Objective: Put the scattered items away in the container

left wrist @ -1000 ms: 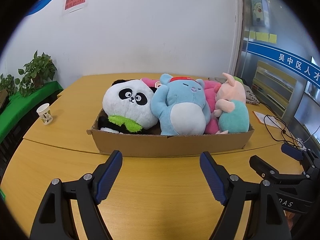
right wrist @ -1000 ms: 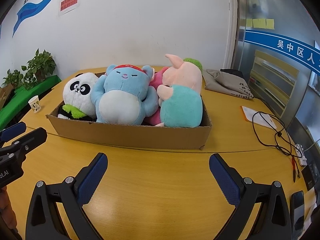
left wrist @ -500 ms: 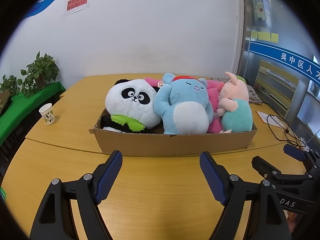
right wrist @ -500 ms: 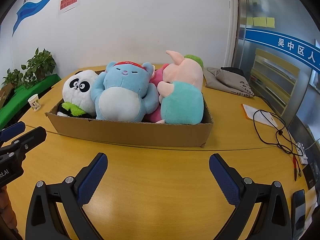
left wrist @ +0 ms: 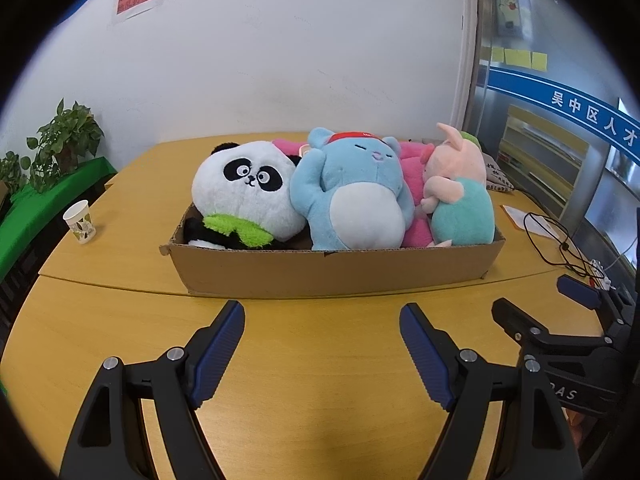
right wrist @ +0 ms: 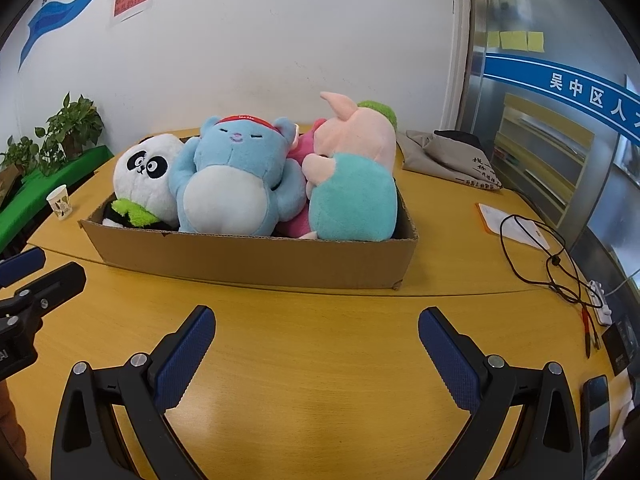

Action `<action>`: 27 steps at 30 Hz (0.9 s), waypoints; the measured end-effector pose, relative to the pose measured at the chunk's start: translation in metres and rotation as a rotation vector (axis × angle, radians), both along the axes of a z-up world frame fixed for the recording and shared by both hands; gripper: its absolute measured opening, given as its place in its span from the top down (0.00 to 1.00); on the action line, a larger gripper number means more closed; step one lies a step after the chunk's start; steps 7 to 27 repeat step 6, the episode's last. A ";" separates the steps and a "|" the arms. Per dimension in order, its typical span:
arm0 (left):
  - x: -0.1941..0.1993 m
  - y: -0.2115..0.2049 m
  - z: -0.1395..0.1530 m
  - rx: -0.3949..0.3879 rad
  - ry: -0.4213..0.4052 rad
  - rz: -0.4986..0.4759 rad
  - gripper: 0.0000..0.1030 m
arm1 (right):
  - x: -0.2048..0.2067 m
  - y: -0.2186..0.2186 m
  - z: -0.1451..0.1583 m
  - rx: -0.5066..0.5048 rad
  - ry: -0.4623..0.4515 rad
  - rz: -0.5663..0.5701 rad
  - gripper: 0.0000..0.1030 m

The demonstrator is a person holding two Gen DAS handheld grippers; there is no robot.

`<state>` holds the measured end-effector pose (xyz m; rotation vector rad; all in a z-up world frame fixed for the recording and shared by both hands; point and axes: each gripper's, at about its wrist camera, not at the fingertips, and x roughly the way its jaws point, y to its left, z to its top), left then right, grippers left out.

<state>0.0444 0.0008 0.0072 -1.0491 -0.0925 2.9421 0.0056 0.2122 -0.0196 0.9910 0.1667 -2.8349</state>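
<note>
Plush toys all sit inside the cardboard box [left wrist: 332, 276]: panda [left wrist: 244, 196] at its left end, blue bear [left wrist: 352, 200] in the middle, pink pig in teal [left wrist: 460, 204] at the right end, a magenta toy [left wrist: 412, 184] wedged behind them. Box lies straight ahead of both claws, its long axis running left to right across the view, near wall facing the claws, apart from them with bare table [left wrist: 320, 380] between

Left gripper [left wrist: 322, 340]: jaws spread wide, nothing between the pads, hovering over the table in front of the box's middle. Right gripper [right wrist: 316, 346]: also wide apart and empty, facing the box's right half; it shows at the right edge of the left view as well

Neither claw is clearly nearer; left one lines up with panda and bear, right one with bear and pig. No loose toy visible on the table in either view, so the tidying looks finished or close to it. Paper cup [left wrist: 80, 222], cable [right wrist: 540, 256] and grey bag [right wrist: 452, 160] lie well apart from the box
</note>
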 end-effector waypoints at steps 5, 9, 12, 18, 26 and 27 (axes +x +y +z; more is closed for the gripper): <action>0.004 -0.002 -0.006 0.000 -0.011 -0.027 0.21 | -0.010 0.004 -0.008 -0.050 -0.044 0.003 0.00; 0.004 -0.003 -0.007 -0.009 -0.008 -0.021 0.21 | -0.012 0.003 -0.009 -0.047 -0.045 0.002 0.00; 0.004 -0.003 -0.007 -0.009 -0.008 -0.021 0.21 | -0.012 0.003 -0.009 -0.047 -0.045 0.002 0.00; 0.004 -0.003 -0.007 -0.009 -0.008 -0.021 0.21 | -0.012 0.003 -0.009 -0.047 -0.045 0.002 0.00; 0.004 -0.003 -0.007 -0.009 -0.008 -0.021 0.21 | -0.012 0.003 -0.009 -0.047 -0.045 0.002 0.00; 0.004 -0.003 -0.007 -0.009 -0.008 -0.021 0.21 | -0.012 0.003 -0.009 -0.047 -0.045 0.002 0.00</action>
